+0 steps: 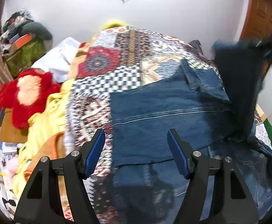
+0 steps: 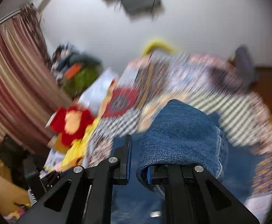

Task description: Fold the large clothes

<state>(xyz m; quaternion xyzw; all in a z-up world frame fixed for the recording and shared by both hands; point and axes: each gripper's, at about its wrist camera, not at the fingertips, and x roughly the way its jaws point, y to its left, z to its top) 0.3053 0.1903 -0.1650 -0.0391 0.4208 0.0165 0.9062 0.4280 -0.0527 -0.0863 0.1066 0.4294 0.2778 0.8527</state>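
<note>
A pair of blue denim jeans (image 1: 165, 115) lay spread over a bed covered by a patchwork quilt of red, white, blue and orange printed squares (image 1: 106, 78), filling the near right part of the left wrist view. One folded panel of the denim lay flat across the middle, with a pale seam running from left to right through it.

The left gripper (image 1: 136, 149) hovered above the near edge of the jeans, its blue-padded fingers (image 1: 95, 151) spread wide apart with nothing between them.

The right gripper (image 2: 138, 160) had a fold of the denim (image 2: 180, 134) draped over its right finger, hiding the pad; the left finger (image 2: 126, 158) stood apart from the cloth with a gap showing, so the fingers were parted and not pinching. In the left wrist view a dark strip of the garment (image 1: 240, 85) rose at the far right, towards a blurred dark shape.

On the left of the bed lay a red plush toy with a pale orange face (image 1: 27, 93) on a yellow blanket (image 1: 46, 119). A striped pink and cream curtain (image 2: 14, 78) hung at the far left, against a white wall (image 1: 173, 13).
</note>
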